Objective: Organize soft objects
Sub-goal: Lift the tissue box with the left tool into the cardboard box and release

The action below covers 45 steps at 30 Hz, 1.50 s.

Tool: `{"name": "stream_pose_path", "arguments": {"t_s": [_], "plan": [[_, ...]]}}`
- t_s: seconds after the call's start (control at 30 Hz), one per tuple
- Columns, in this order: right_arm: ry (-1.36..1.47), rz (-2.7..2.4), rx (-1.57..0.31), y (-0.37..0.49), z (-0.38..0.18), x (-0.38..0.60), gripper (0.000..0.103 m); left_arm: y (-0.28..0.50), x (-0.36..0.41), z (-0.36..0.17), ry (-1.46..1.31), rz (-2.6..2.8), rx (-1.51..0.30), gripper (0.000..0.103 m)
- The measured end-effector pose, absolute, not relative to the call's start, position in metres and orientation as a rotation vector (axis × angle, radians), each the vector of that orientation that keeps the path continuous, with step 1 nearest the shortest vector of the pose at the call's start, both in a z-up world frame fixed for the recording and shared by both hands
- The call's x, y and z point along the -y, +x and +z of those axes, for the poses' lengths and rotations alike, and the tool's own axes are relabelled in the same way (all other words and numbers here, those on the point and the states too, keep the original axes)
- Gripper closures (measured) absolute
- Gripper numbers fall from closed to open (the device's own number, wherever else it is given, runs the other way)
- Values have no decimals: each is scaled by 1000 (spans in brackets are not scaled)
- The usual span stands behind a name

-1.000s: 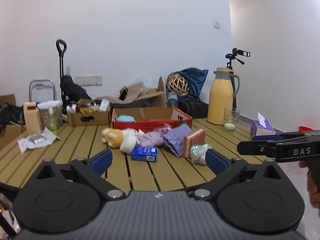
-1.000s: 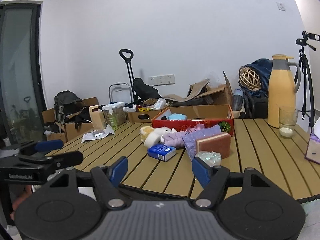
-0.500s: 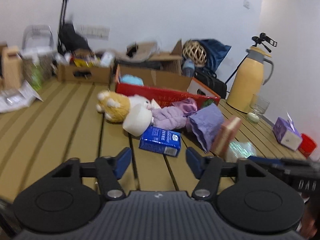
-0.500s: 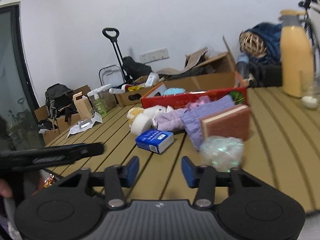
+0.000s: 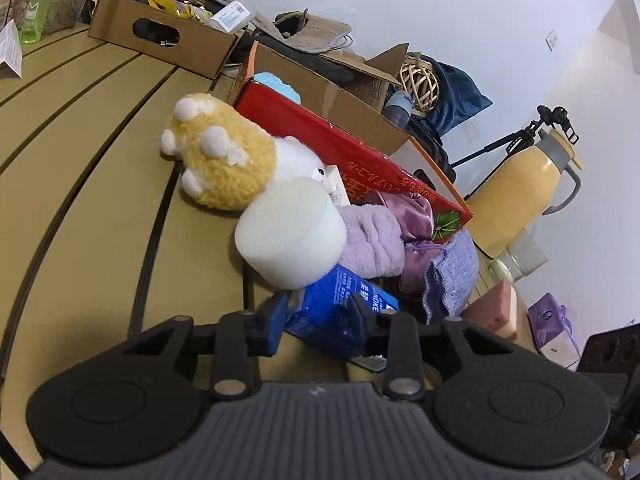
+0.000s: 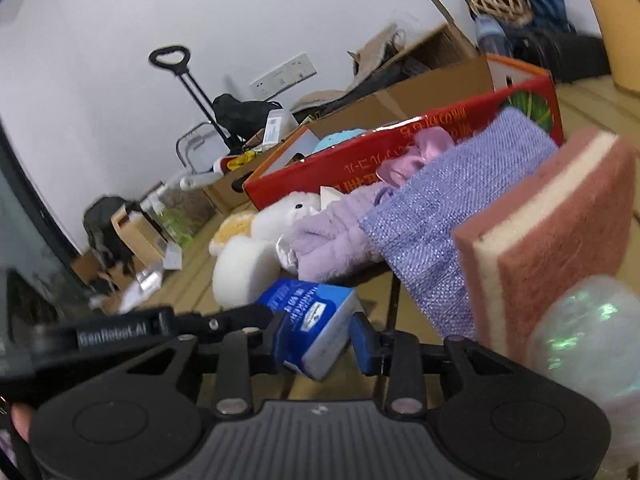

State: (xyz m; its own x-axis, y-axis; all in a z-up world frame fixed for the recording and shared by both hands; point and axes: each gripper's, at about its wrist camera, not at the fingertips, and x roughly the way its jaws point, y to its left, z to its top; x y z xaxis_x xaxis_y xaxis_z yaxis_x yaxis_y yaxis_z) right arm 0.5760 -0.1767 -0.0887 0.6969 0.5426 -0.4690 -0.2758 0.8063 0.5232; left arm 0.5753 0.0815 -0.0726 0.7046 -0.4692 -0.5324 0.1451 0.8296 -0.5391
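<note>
A blue tissue pack [image 5: 340, 304] lies on the slatted wooden table [image 5: 80, 184]; it also shows in the right wrist view [image 6: 316, 320]. My left gripper [image 5: 318, 322] has its blue pads on both sides of the pack, seemingly closed on it. My right gripper [image 6: 316, 340] straddles the same pack with a gap at its right pad. Behind lie a white foam roll [image 5: 290, 234], a yellow plush toy [image 5: 220, 160], a lilac fluffy cloth [image 5: 372, 240], a purple knit cloth [image 6: 436, 216], a pink sponge [image 6: 556, 228] and an iridescent ball [image 6: 584, 328].
A red cardboard box [image 5: 360, 160] with a light blue soft item inside stands behind the pile. A brown box [image 5: 160, 36] of bottles is at far left, a yellow thermos [image 5: 520, 196] and glass at right, a purple tissue box [image 5: 554, 324] near the table edge.
Both grippers have moved forward and down to the blue tissue pack and narrowed around it. Earlier they hovered wide open at the table's near edge.
</note>
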Motion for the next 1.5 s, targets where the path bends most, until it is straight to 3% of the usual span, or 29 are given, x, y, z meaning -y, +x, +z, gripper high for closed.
{"name": "stream_pose_path", "arguments": {"t_s": [0.3, 0.7, 0.97, 1.13, 1.27, 1.5], "plan": [[387, 464, -633, 563, -82, 175, 75, 562, -73, -65, -453, -369, -699, 73], [333, 472, -419, 440, -2, 210, 75, 430, -30, 8, -361, -439, -507, 74], [365, 459, -314, 420, 43, 243, 75, 417, -5, 52, -358, -508, -423, 73], [355, 445, -275, 466, 75, 262, 75, 475, 11, 82, -375, -554, -413, 73], [385, 440, -317, 553, 92, 280, 75, 562, 23, 93, -412, -575, -473, 74], [420, 381, -483, 737, 74, 301, 75, 738, 52, 63, -449, -540, -637, 74]]}}
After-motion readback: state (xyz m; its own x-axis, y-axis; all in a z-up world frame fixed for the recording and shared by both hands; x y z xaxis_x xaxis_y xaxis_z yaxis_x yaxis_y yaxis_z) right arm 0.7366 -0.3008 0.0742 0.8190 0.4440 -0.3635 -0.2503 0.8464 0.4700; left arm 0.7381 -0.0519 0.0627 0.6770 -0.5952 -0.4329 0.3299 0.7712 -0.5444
